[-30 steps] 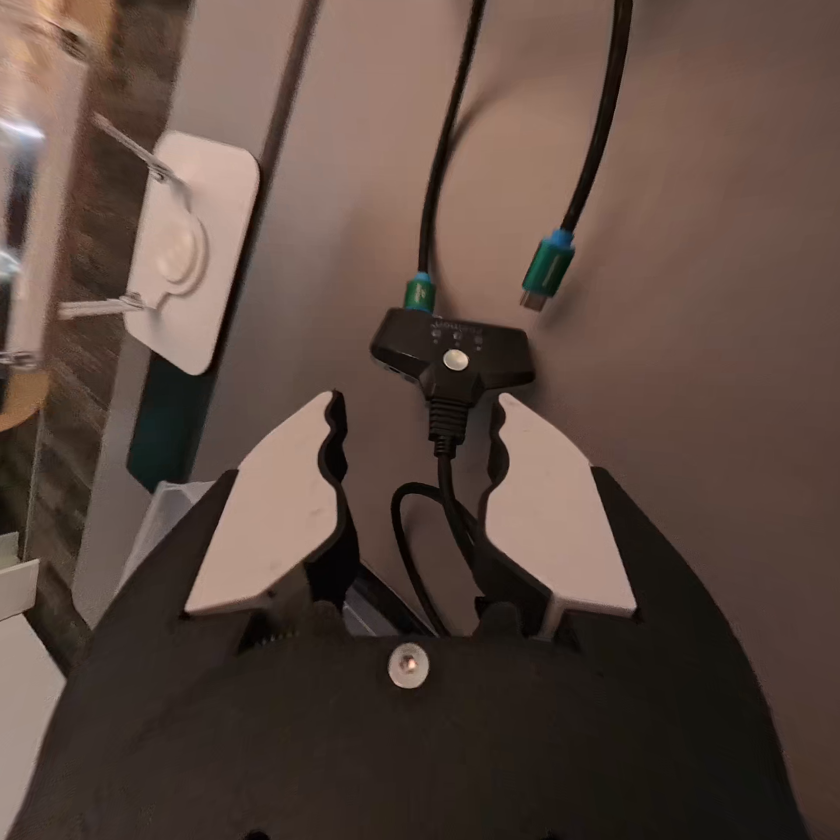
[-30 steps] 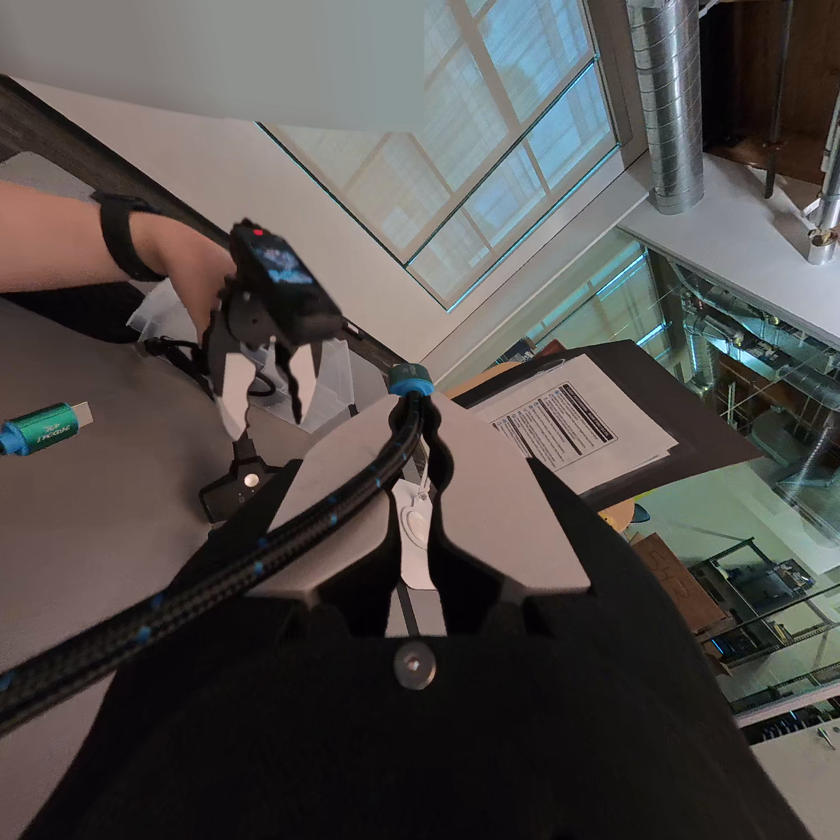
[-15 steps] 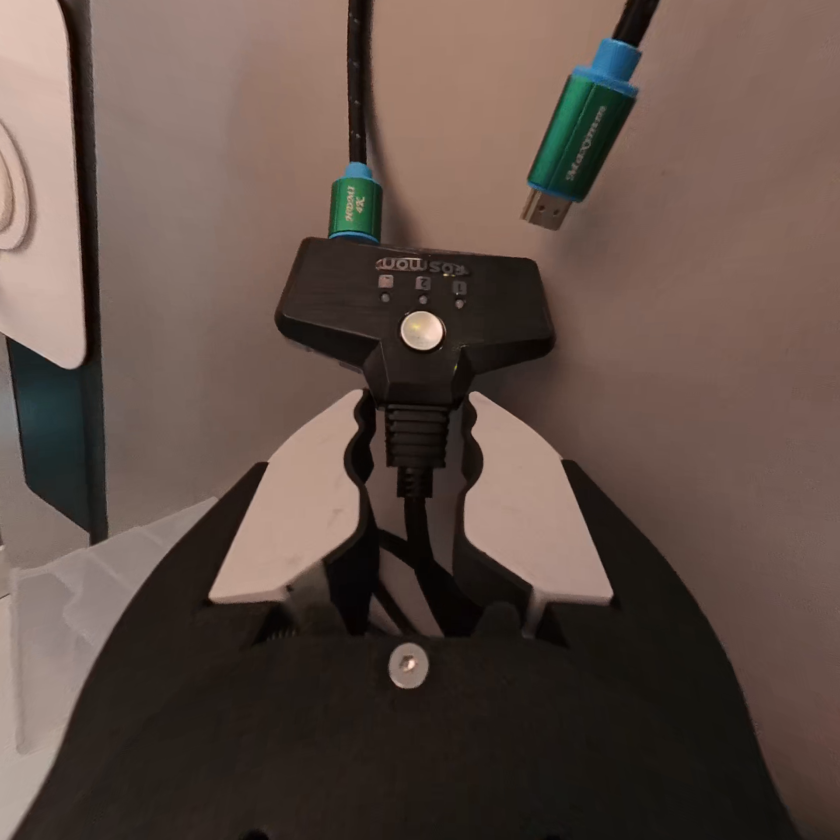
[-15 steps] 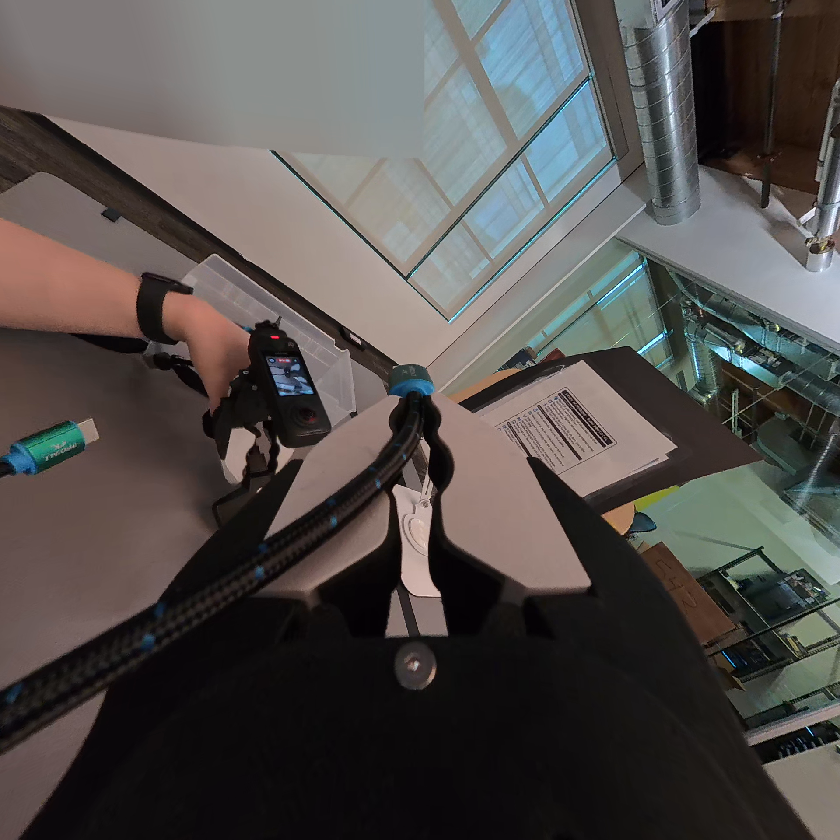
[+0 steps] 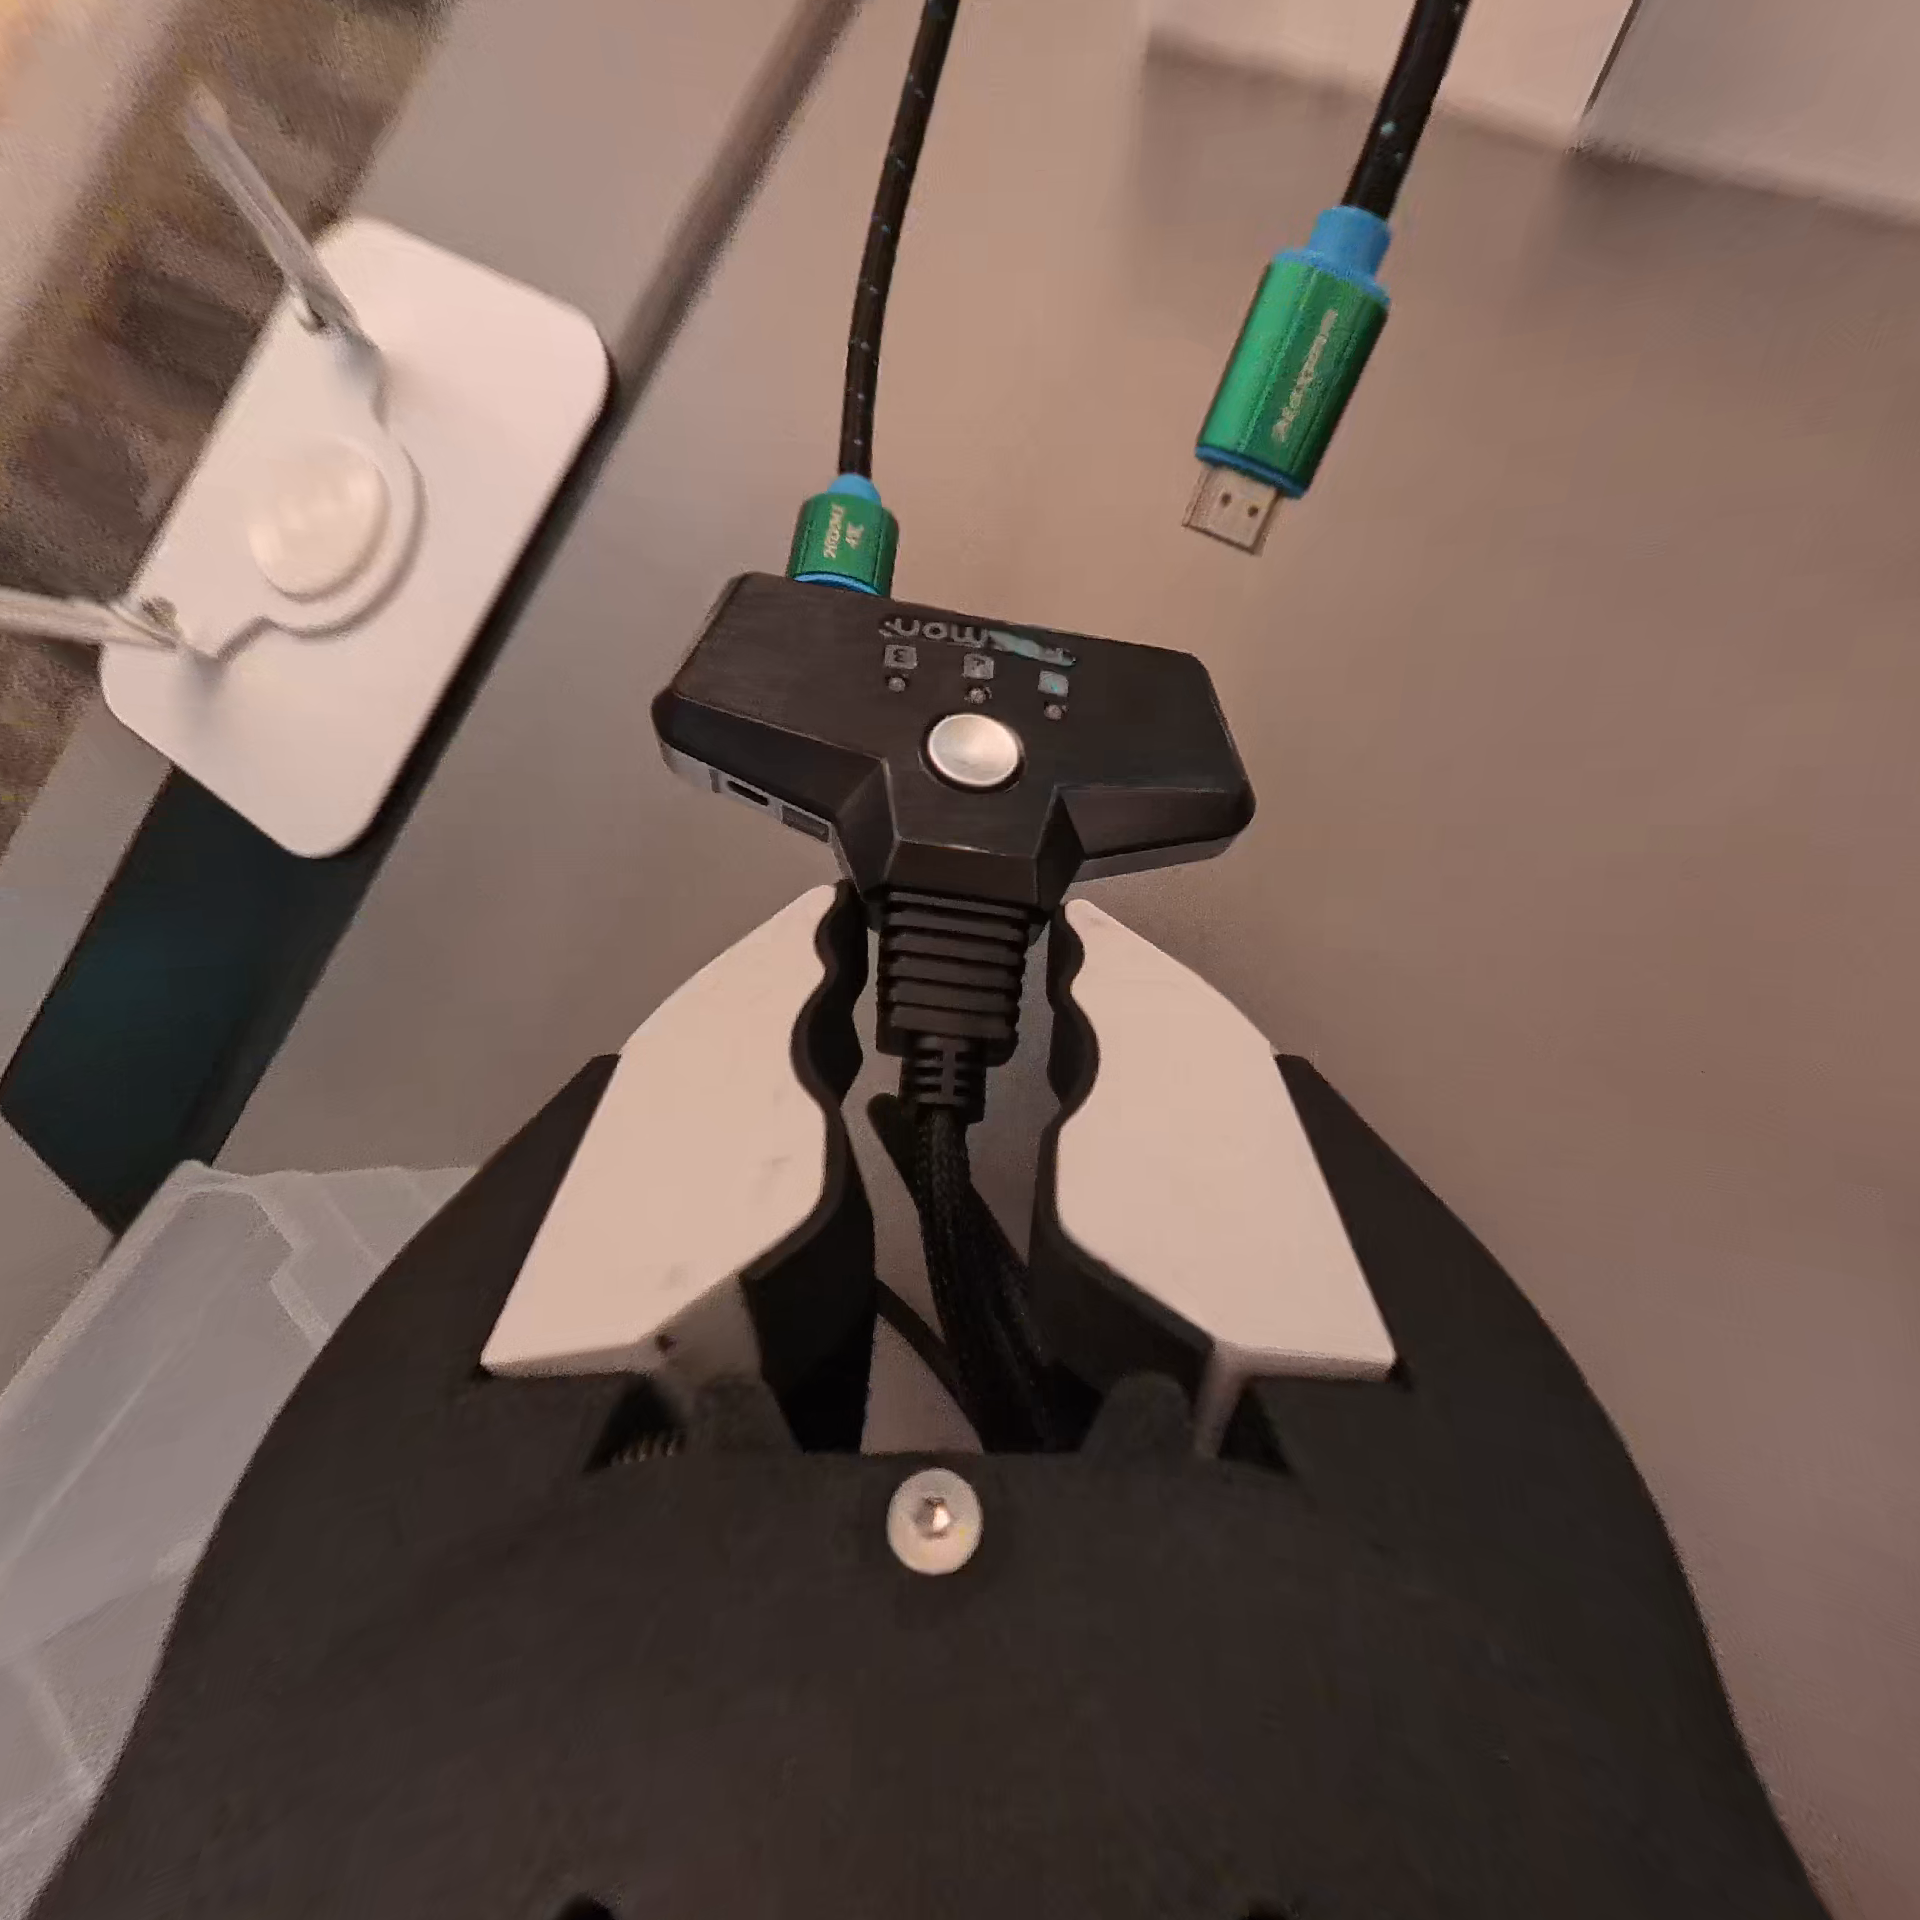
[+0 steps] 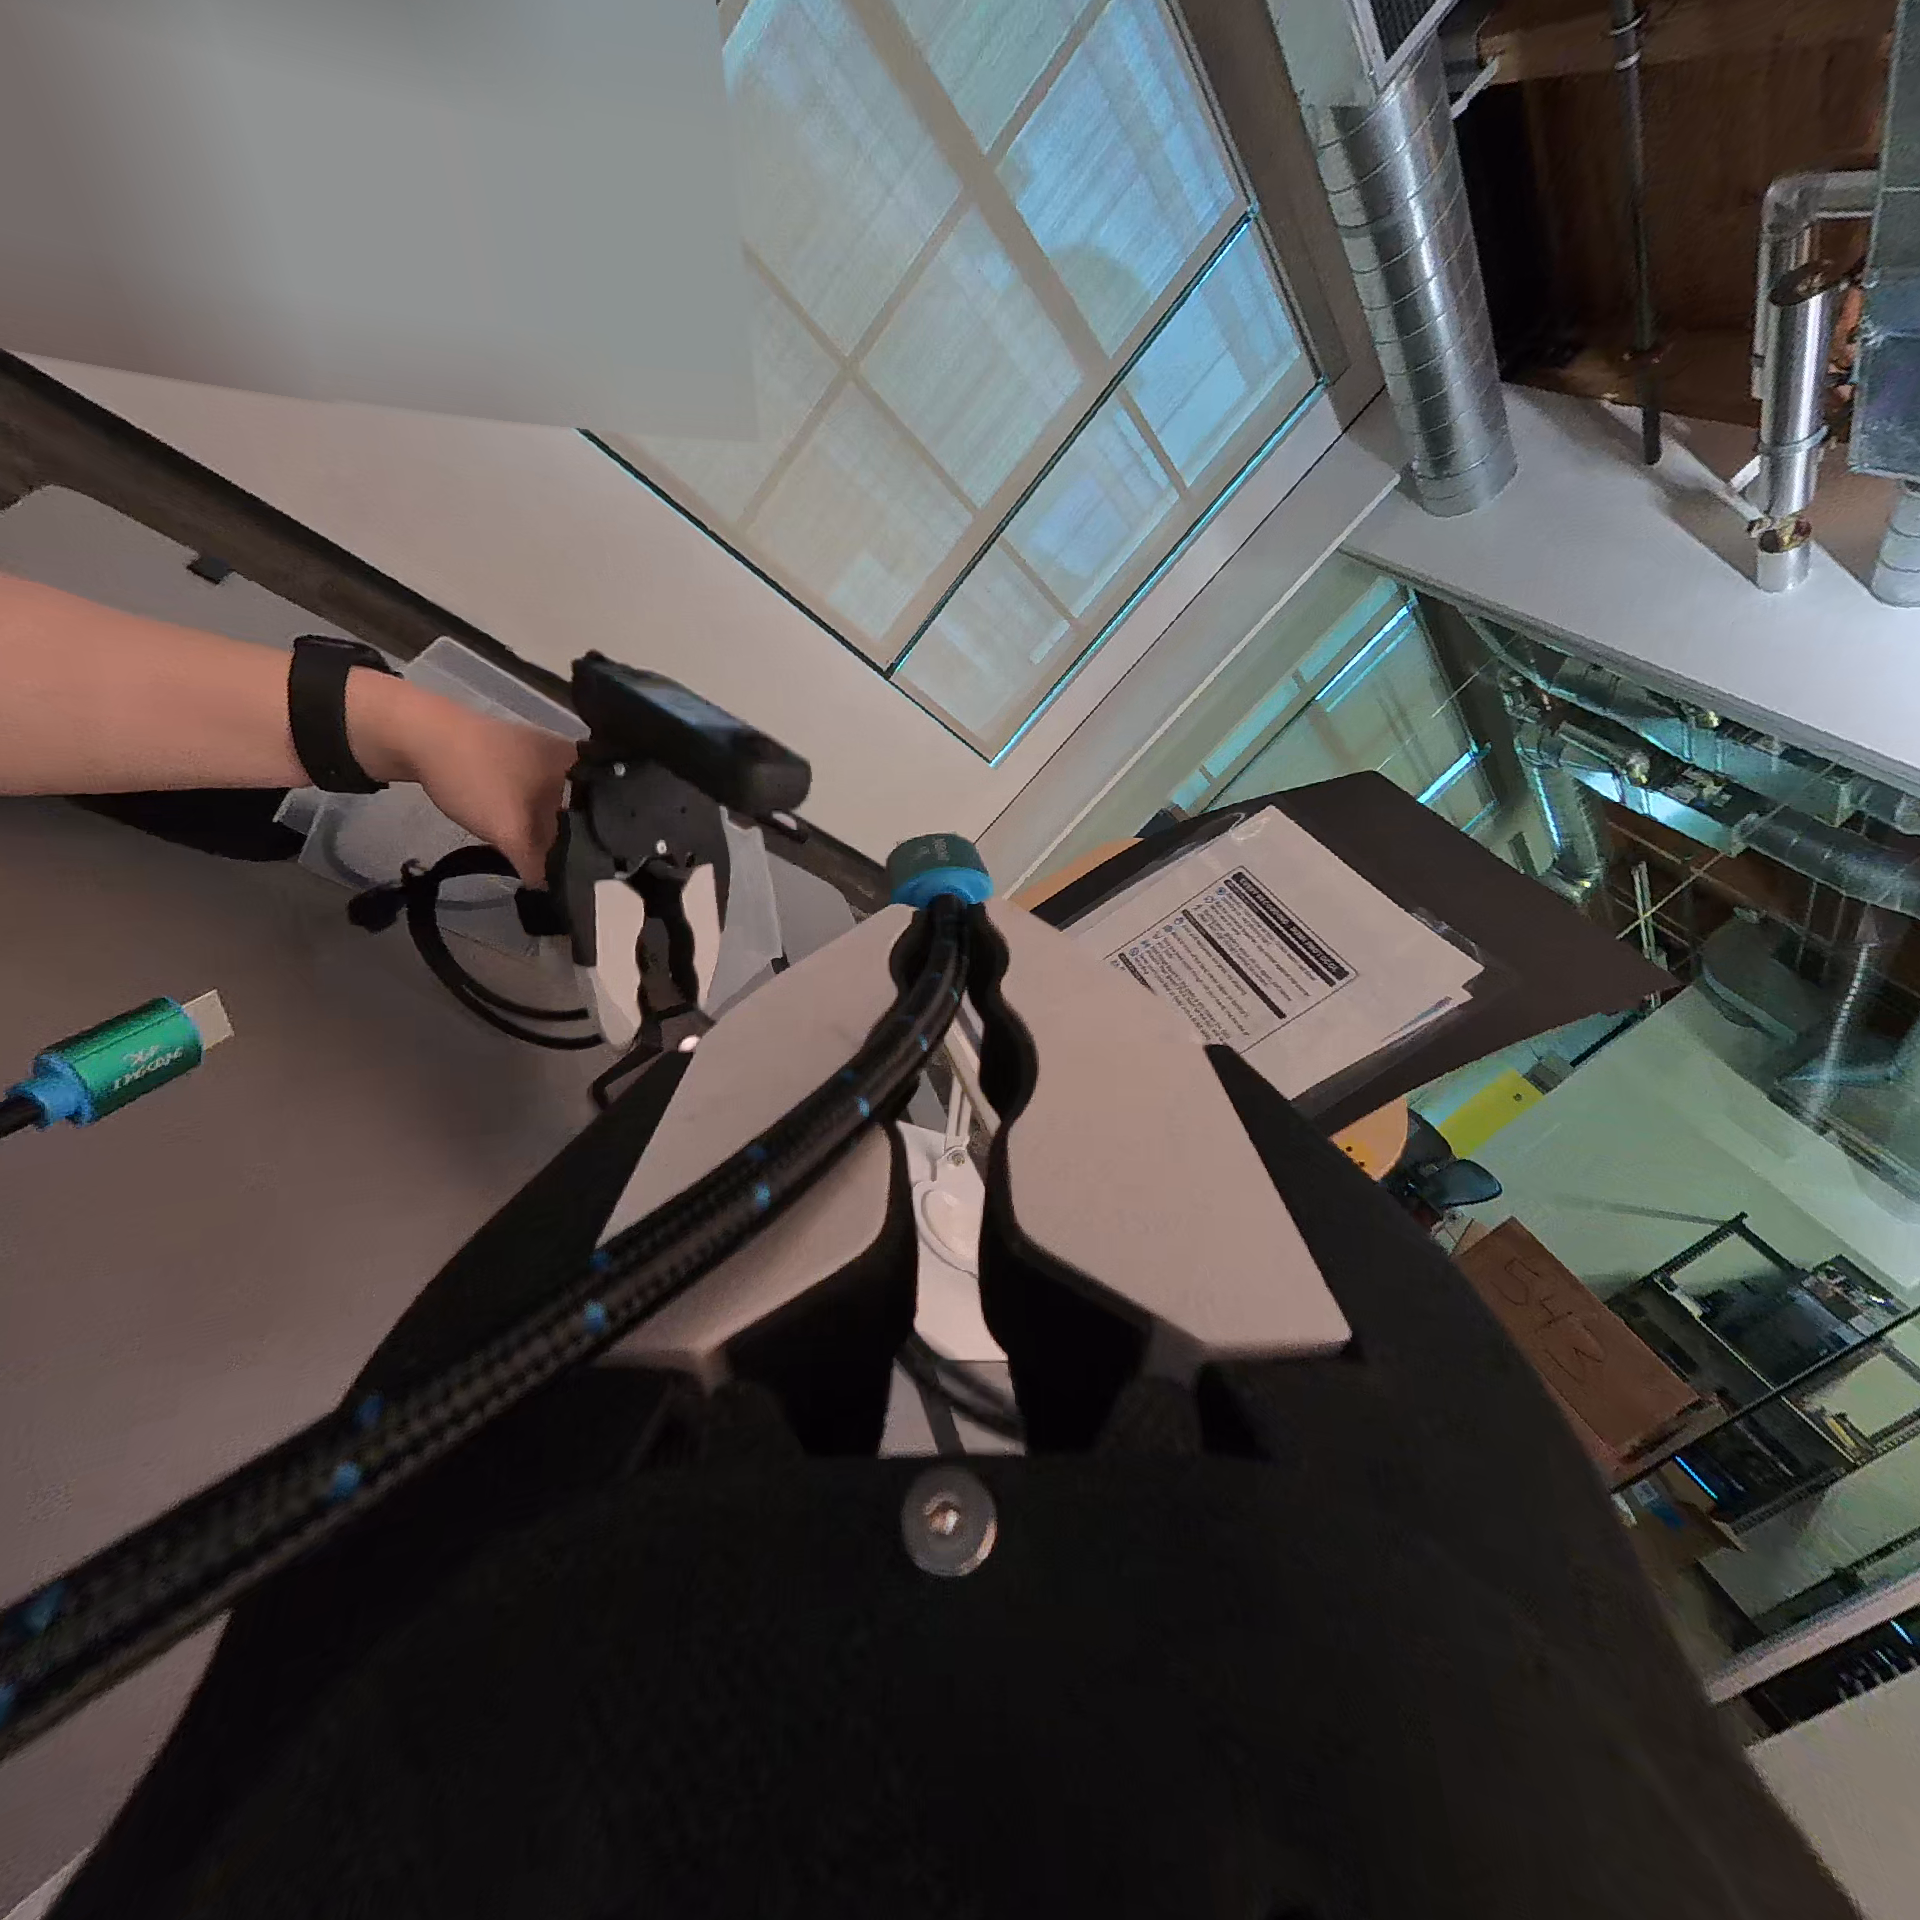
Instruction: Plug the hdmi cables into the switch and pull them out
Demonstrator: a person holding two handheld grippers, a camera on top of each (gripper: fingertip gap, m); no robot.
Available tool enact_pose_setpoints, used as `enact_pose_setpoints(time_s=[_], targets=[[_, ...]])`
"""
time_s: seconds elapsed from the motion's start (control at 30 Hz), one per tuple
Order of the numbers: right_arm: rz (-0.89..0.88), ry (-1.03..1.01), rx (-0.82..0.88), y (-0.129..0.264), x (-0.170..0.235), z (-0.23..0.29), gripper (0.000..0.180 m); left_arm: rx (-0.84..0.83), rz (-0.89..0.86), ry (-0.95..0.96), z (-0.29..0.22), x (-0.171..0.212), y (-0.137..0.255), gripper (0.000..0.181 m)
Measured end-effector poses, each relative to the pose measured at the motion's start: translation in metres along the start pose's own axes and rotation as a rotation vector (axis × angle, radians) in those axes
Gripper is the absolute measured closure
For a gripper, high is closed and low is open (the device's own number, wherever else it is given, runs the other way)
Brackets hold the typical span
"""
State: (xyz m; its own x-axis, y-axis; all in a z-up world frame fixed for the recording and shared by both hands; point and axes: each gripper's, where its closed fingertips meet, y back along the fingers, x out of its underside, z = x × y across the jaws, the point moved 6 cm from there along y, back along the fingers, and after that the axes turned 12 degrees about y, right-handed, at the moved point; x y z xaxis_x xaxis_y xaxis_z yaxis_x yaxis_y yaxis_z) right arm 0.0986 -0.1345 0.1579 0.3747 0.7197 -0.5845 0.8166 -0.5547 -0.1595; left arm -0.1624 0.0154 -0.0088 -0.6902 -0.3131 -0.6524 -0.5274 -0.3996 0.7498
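1. Your left gripper has its fingers pinched on the ribbed collar at the back of the black switch; half a second ago they sat a little wider around that same collar.
2. The switch is tilted and looks raised off the grey table, though from this angle you cannot be sure it has left the surface. Before, it lay flat and square to your camera.
3. One green plug is seated in the switch's far edge at the left end, as it was before, with its braided cable running away from you.
4. The second green plug lies loose on the table, beyond the switch's right end and apart from it.
5. Your right gripper is pressed together on a braided cable just behind its blue-collared plug, a grip unchanged from earlier.
6. In the right view, your left hand now holds its gripper tipped more steeply over the switch.
7. A white clamp plate sits at the table's left edge, and a clear plastic box is near your left gripper.
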Motion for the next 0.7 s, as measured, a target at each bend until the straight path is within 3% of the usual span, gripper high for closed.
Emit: enact_pose_setpoints(time_s=[0.2, 0.37, 0.53, 0.7], targets=[[-0.071, -0.033, 0.008, 0.012, -0.005, -0.004, 0.173, 0.143, -0.339, 0.094, 0.001, -0.026, 0.051, 0.148], [-0.09, -0.142, -0.056, 0.012, 0.0, -0.004, 0.173, 0.498, -0.587, 0.087, -0.018, -0.038, 0.087, 0.148], [-0.105, -0.271, -0.195, -0.013, -0.008, 0.006, 0.173, 0.731, -0.703, -0.022, -0.04, -0.04, 0.098, 0.148], [-0.116, -0.377, -0.311, -0.041, -0.017, 0.018, 0.173, 0.8, -0.765, -0.12, -0.055, -0.041, 0.104, 0.148]])
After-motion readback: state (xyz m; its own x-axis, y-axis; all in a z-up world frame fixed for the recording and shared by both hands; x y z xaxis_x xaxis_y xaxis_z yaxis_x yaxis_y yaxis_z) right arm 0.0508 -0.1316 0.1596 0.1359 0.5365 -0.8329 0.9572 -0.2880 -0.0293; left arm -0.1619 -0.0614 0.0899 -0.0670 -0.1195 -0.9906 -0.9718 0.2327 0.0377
